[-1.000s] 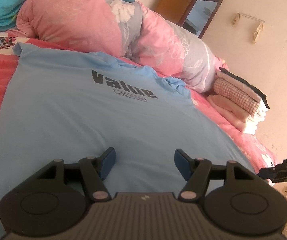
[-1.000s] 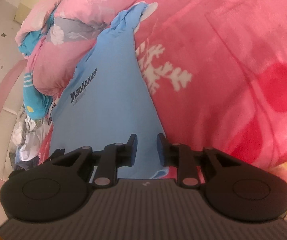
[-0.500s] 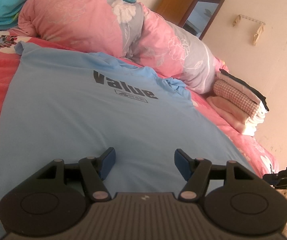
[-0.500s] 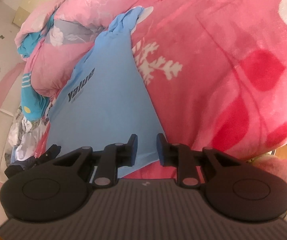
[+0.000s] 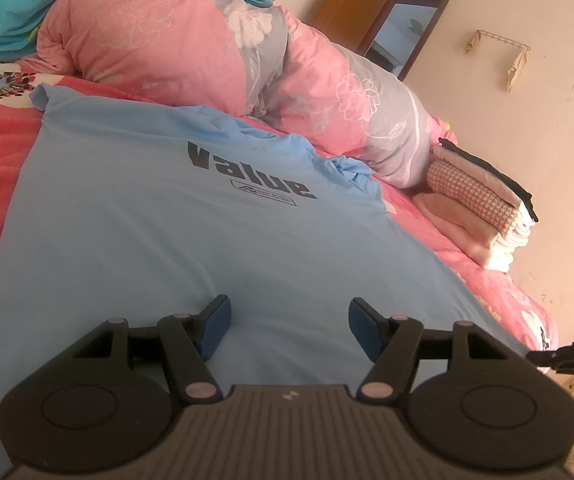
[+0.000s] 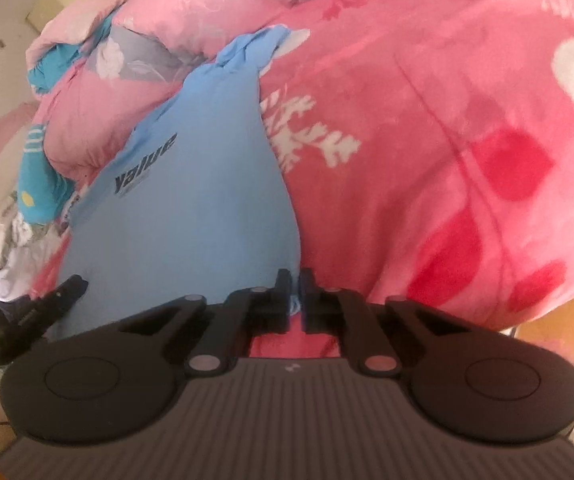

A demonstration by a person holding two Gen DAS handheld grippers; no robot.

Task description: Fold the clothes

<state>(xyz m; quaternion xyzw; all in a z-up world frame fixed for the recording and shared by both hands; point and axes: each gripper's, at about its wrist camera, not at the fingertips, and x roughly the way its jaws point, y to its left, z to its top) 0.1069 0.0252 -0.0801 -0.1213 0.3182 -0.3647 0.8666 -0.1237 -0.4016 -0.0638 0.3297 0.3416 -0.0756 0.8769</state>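
A light blue T-shirt [image 5: 175, 232] with "value" printed on it lies flat on the pink bed; it also shows in the right wrist view [image 6: 191, 208]. My left gripper [image 5: 289, 326] is open and empty, just above the shirt near its bottom hem. My right gripper [image 6: 295, 294] has its jaws closed on the shirt's bottom right hem corner, at the bed's near edge. The right gripper's tip [image 5: 567, 356] shows at the right edge of the left wrist view. The left gripper [image 6: 35, 312] shows at the left of the right wrist view.
A rolled pink and grey floral quilt [image 5: 247, 68] lies behind the shirt. A stack of folded clothes [image 5: 483, 204] sits at the bed's right side by the wall. The pink fleece blanket [image 6: 447, 140] covers the bed. Loose clothes [image 6: 15, 248] are piled at the far left.
My right gripper has moved down to the shirt's bottom right hem corner and its jaws have closed on it. My left gripper has stayed open over the shirt.
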